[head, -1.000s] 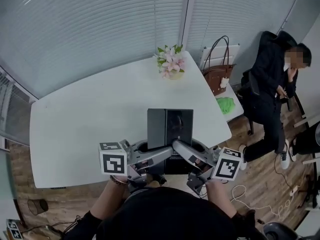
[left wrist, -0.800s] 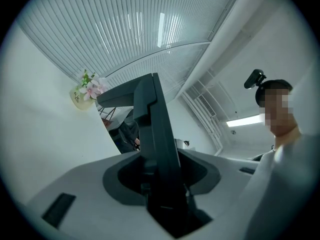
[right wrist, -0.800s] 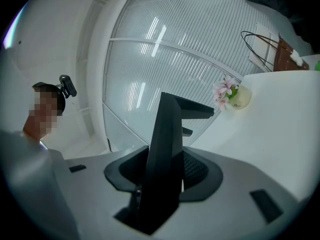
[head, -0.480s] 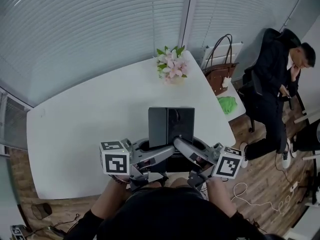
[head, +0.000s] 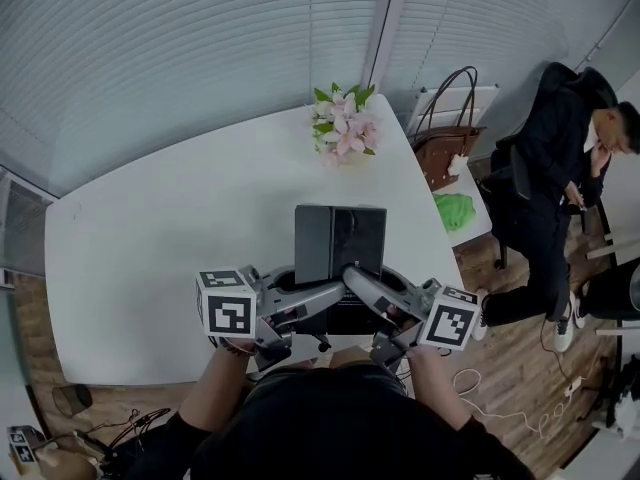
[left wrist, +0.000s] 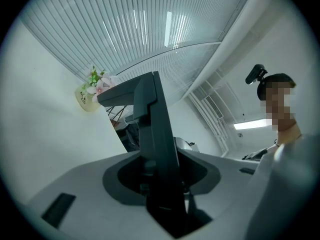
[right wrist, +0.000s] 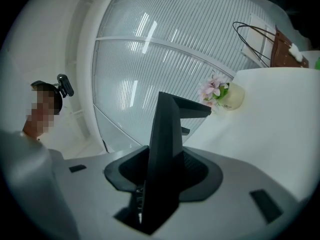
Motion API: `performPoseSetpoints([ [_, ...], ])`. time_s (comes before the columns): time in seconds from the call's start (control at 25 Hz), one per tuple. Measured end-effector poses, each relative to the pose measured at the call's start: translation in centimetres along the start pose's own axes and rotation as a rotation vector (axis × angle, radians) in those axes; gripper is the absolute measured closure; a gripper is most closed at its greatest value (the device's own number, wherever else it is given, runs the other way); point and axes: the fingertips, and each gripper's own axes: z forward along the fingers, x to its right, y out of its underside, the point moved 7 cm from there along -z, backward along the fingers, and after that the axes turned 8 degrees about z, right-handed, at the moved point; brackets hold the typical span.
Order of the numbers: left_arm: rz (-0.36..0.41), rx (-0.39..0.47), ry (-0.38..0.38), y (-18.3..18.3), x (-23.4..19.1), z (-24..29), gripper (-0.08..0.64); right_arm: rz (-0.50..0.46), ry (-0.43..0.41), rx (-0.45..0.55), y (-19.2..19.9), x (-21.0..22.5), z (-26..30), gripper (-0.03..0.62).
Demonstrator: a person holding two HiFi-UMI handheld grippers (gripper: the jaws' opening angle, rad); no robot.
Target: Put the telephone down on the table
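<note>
The black telephone hangs over the near part of the white table, held from both sides. My left gripper is shut on its left edge and my right gripper on its right edge. In the left gripper view the telephone stands as a dark slab clamped between the jaws of the left gripper. The right gripper view has the same slab wedged in the right gripper. Whether the telephone's underside touches the table is hidden.
A vase of pink flowers stands at the table's far right corner. Beyond that corner are a brown handbag and a green object. A person in black sits at the right. Window blinds fill the back.
Both grippers have carried the telephone forward, farther in over the table's near edge, and a little lower. Their grip looks unchanged.
</note>
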Motion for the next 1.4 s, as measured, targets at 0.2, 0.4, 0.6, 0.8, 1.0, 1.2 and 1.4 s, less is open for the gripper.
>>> performPoseSetpoints([
  [0.2,-0.029,0.019,-0.018,-0.2,-1.4,1.0,0.359,0.006,0.003,-0.045,-1.3,1.5,0.4,0.419],
  [0.4,-0.027,0.011,-0.044,-0.2,-2.9,1.4,0.359,0.041,-0.008,-0.07,-1.9,3.1,0.9,0.419],
  [0.6,-0.052,-0.017,-0.068,0.0,-4.8,1.7,0.359,0.075,-0.003,-0.079,-2.1,5.2,1.6,0.419],
  [0.8,-0.063,-0.021,-0.065,0.6,-6.3,2.0,0.359,0.097,0.009,-0.08,-1.9,6.8,1.8,0.419],
  [1.0,-0.084,-0.024,-0.055,1.2,-8.0,2.1,0.357,0.103,0.032,-0.08,-1.8,8.3,2.3,0.42],
  [1.2,-0.1,-0.04,-0.057,1.7,-9.0,2.2,0.357,0.112,0.051,-0.081,-1.5,9.4,2.3,0.42],
  [1.4,-0.12,-0.054,-0.062,2.3,-9.7,2.2,0.356,0.13,0.067,-0.081,-1.1,10.0,2.3,0.42],
])
